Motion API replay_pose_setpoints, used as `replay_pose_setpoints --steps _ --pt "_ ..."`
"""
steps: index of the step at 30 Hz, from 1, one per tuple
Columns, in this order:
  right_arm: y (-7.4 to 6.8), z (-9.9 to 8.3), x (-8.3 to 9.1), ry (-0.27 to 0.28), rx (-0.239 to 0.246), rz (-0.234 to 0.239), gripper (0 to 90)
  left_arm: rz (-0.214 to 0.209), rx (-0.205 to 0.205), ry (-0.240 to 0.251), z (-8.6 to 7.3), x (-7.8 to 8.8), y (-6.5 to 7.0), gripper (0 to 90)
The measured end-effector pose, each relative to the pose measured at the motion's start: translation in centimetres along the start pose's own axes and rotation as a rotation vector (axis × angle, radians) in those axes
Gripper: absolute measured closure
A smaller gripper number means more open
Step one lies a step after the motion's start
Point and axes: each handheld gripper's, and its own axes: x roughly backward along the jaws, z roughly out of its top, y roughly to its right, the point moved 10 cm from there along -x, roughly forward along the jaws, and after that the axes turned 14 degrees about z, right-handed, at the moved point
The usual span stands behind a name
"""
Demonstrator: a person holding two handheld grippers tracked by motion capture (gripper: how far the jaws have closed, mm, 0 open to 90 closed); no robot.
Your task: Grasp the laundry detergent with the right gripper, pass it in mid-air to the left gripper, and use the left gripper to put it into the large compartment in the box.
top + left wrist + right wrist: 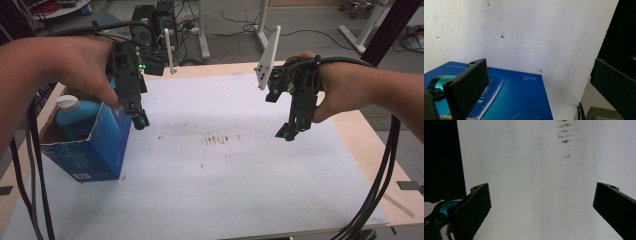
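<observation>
At the table's left edge stands a blue carton (95,150), open at the top, with a blue bottle (75,117) and its white cap (67,102) upright inside; the bottle's long axis runs vertically, the cap just above the carton's rim. The carton rests partly on the white sheet (225,175) that covers the table.

The left gripper (141,120) hangs just above the carton's right-hand upper corner, tips pointing down, so the bottle lies down and to that gripper's left, very near. In the left gripper view its jaws stand wide apart with nothing between them, and the carton's blue printed face (519,100) shows below the left jaw. I judge the coming move to be a short shift leftward over the opening and a descent onto the cap; the carton's near wall is what could get in the way.

The right gripper (286,134) hovers over the bare sheet well apart from the carton, jaws likewise spread and empty, so the left is clearly the nearer one. Faint dark smudges (220,138) mark the sheet between the two grippers. Beyond the far edge stand table legs, cables and black equipment (152,25), none obstructing the work.
</observation>
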Motion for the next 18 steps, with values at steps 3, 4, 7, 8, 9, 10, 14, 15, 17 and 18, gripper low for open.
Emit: replay_pose_setpoints --steps 3,4,7,8,9,10,14,15,17,18 --pt "-0.01 -0.10 -0.62 -0.010 -0.002 0.007 0.9 0.002 0.000 0.000 0.00 0.13 -0.02 1.6" --pt "0.01 -0.12 -0.80 -0.012 -0.003 0.010 0.9 0.003 -0.002 0.000 0.00 0.18 -0.04 1.7" --pt "0.01 -0.10 -1.14 -0.014 -0.005 0.011 0.9 0.007 -0.001 -0.001 0.00 0.33 -0.07 1.6" --pt "-0.01 -0.07 -1.16 -0.015 -0.002 0.013 0.9 0.005 0.000 -0.001 0.01 0.37 -0.07 1.7" --pt "0.00 -0.02 -1.16 -0.015 0.000 0.012 0.9 0.008 -0.001 -0.001 0.01 0.39 -0.11 1.6" --pt "-0.02 0.03 -1.15 -0.014 0.000 0.013 0.9 0.009 -0.001 -0.001 0.01 0.39 -0.11 1.7" --pt "-0.04 0.15 -1.14 -0.012 0.004 0.014 0.9 0.008 -0.005 -0.007 -0.01 0.25 -0.10 1.7" --pt "-0.04 0.15 -1.14 -0.012 0.004 0.014 0.9 0.008 -0.005 -0.007 -0.01 0.25 -0.10 1.7" --pt "-0.05 0.13 -1.20 -0.012 0.002 0.012 0.9 0.008 -0.003 -0.004 0.05 0.23 -0.08 1.7" --pt "-0.06 0.12 -1.19 -0.013 0.002 0.012 0.9 0.008 -0.005 -0.003 0.09 0.25 -0.09 1.7"
